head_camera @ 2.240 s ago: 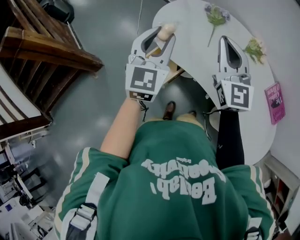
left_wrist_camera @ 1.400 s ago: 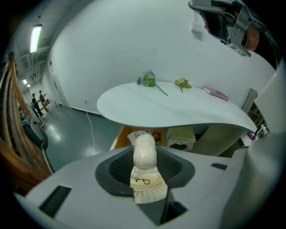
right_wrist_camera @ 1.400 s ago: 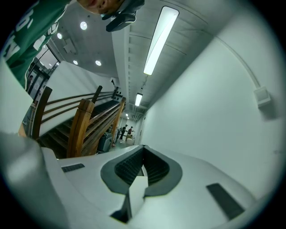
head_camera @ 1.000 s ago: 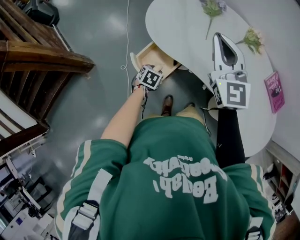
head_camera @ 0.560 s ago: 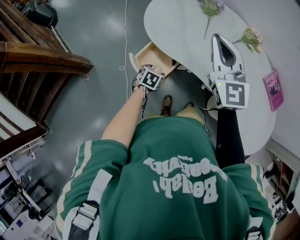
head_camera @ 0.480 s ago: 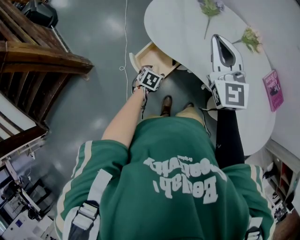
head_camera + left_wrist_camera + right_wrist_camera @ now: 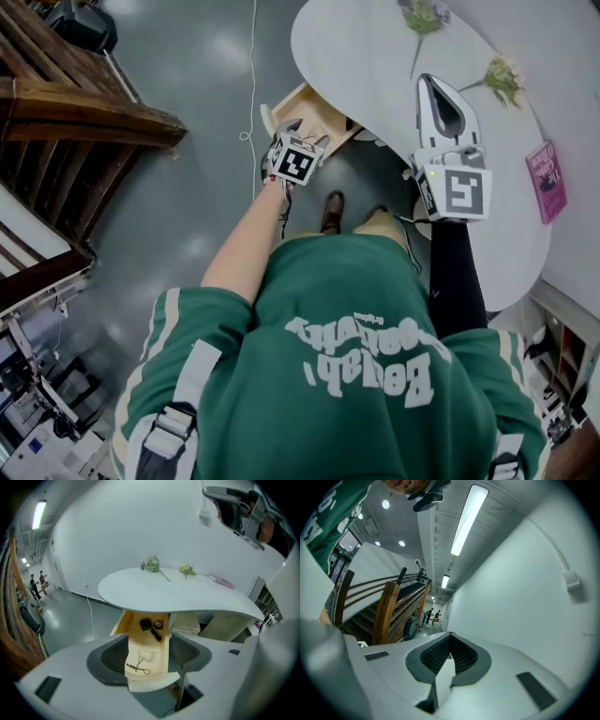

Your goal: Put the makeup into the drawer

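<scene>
Spread wide, the jaws of the left gripper have just been opening, and nothing sits between them. Through the gap I look down into the wooden drawer, pulled out from under the white table. On the drawer floor lies the makeup. A dark square compact and a small round pot sit side by side at the far end. A dark tube lies just nearer. A pale soft piece and a thin wiry tool rest towards the front.

From the head view, I see the left gripper tilted downward above the open drawer. The right gripper is held level over the table. Its jaws are pressed together at the tips, with nothing in them. Two flower sprigs lie on the tabletop beyond it, and a pink book lies near the table's right edge. A wooden staircase fills the upper left.
</scene>
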`<state>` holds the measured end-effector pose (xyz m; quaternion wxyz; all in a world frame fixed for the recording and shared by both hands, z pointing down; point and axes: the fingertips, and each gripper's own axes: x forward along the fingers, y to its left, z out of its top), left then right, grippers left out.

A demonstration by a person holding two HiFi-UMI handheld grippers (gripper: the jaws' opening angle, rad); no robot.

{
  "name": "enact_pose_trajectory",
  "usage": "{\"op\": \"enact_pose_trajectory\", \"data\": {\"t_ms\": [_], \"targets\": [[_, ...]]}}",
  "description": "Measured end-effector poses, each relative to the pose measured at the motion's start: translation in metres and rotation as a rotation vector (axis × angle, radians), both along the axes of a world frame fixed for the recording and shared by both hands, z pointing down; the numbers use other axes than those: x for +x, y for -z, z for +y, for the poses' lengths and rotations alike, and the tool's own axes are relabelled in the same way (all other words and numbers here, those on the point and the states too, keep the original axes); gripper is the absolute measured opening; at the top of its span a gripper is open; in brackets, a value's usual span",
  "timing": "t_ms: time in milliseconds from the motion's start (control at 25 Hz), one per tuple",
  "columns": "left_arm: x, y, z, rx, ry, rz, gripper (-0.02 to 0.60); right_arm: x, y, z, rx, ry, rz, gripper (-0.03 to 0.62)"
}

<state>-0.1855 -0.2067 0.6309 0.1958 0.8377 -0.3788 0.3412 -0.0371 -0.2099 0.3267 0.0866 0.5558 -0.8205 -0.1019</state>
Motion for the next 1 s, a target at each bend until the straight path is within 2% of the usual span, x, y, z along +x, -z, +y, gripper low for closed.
{"op": "enact_pose_trajectory", "data": {"t_ms": [120, 280, 520, 680, 880, 920, 1000], "targets": [[0.005, 0.053, -0.016, 0.094, 0.021, 0.069, 0.298, -0.002, 0.001, 0.0, 0.006, 0.003, -0.002, 0.009], [0.011, 0.136, -0.033, 0.271, 0.04, 0.15, 0.298, -0.006, 0.002, -0.003, 0.008, 0.01, 0.004, 0.009], [0.006, 0.234, -0.039, 0.485, 0.055, 0.209, 0.298, -0.014, 0.004, -0.01, 0.012, 0.034, 0.011, 0.009], [-0.002, 0.268, -0.035, 0.553, 0.072, 0.236, 0.298, -0.018, 0.008, -0.014, 0.022, 0.049, 0.015, 0.009], [-0.009, 0.284, -0.039, 0.596, 0.134, 0.252, 0.293, -0.016, 0.007, -0.017, 0.014, 0.061, 0.021, 0.009], [-0.011, 0.286, -0.04, 0.608, 0.151, 0.251, 0.266, -0.017, 0.006, -0.018, 0.012, 0.063, 0.022, 0.009], [-0.016, 0.292, -0.041, 0.643, 0.183, 0.242, 0.134, -0.019, 0.005, -0.018, 0.011, 0.069, 0.025, 0.009]]}}
